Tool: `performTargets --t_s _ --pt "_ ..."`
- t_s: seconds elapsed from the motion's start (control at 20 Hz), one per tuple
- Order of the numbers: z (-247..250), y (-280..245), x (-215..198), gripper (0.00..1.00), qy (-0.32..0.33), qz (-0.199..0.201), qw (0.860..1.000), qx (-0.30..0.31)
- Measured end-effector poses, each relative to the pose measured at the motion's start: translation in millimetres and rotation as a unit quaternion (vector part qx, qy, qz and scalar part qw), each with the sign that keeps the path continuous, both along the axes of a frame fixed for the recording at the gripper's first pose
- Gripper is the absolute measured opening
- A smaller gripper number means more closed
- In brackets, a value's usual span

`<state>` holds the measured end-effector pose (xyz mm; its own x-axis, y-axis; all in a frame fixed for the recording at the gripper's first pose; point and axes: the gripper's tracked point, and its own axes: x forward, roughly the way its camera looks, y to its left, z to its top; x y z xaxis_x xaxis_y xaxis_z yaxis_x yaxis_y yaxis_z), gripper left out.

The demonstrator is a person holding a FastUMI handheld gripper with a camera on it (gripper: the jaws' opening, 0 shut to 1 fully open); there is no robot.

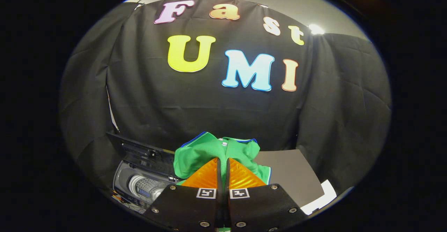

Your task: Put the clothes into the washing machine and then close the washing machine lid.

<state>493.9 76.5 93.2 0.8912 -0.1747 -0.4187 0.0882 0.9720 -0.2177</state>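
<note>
The fingers (222, 171) are drawn almost together, with only a thin dark slit between them, and a fold of the green polo shirt (209, 150) is pinched in that slit; green cloth shows both above the tips and below the finger mounts, so the garment seems to hang from the grip and not to lie on anything. The shirt has a buttoned placket, a collar with blue piping and a white-edged hem on the side toward the counter (293, 176).

The toy washing machine (143, 183) stands below and to the side of the fingers, off the counter's near corner. Its lid (131, 144) is tilted up and open, and the ribbed drum (146, 186) lies exposed under it. A white sheet (323, 197) lies at the counter's outer edge.

As a thing to handle, the shirt is light, soft and limp: it will drape, swing and trail, and the loose parts may catch on the rim of the opening or on the raised lid. It is not fragile and not slippery, so a firm pinch on a bunched fold near the collar or placket, where the cloth is doubled, should hold best. A grip on a single layer at the hem would likely let most of the garment dangle outside the drum.
</note>
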Motion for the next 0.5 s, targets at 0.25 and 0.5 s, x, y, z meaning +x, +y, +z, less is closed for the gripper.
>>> performTargets --t_s 0.25,0.5 --pt "2.1 60.3 -12.0 0.0 -0.011 -0.013 1.0 0.008" --pt "-4.3 118.9 -17.7 0.0 -0.011 -0.001 1.0 0.02"
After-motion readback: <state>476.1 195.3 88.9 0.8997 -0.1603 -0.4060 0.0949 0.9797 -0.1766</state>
